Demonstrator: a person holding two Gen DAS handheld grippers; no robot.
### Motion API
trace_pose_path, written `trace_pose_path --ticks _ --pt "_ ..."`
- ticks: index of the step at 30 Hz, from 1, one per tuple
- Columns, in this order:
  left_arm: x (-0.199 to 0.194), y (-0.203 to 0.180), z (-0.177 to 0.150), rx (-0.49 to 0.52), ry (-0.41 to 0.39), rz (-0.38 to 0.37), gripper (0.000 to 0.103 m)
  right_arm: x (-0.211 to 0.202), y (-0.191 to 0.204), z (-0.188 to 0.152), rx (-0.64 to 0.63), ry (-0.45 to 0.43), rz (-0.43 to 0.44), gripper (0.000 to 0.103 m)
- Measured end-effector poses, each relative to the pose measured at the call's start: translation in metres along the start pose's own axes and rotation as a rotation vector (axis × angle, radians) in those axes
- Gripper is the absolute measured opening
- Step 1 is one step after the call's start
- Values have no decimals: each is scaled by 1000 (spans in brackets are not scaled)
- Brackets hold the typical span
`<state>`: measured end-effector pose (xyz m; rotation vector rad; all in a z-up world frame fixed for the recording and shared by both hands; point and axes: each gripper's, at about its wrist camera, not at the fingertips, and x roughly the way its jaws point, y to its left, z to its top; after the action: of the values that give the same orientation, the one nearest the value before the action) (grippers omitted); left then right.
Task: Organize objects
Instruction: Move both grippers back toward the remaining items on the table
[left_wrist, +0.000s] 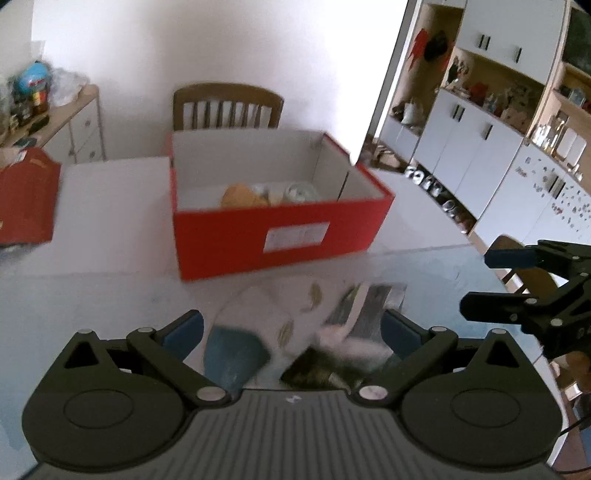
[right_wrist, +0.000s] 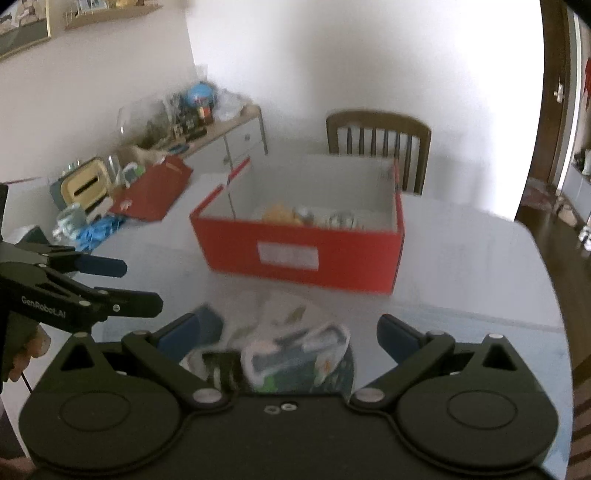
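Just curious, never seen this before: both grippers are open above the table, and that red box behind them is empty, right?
Not quite. The red box is not empty: a yellowish item and other small things lie inside, as the left wrist view shows. The left gripper and right gripper are open above the table.

Bright daylight, heavy motion blur, fisheye-warped edges.

Pale table (left_wrist: 424, 266): open red box (left_wrist: 280, 232) centre-far, red lid (left_wrist: 26, 199) far left. Blurred pile of small items (left_wrist: 306, 332) near edge. Left side cluttered, blue gloves (right_wrist: 98, 229).
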<state>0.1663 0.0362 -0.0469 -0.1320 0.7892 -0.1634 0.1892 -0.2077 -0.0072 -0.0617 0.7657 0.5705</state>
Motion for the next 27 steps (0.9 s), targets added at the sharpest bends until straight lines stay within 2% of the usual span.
trace_pose_path --ticks 8,16,27 --pt "7 5 -45 -60 79 48 103 11 11 -37 -20 83 4 102" --pt "28 -1 -89 -110 216 101 103 22 31 -77 -70 176 15 102" --pt "37 -6 -107 -168 270 153 103 33 47 -100 -99 250 21 101"
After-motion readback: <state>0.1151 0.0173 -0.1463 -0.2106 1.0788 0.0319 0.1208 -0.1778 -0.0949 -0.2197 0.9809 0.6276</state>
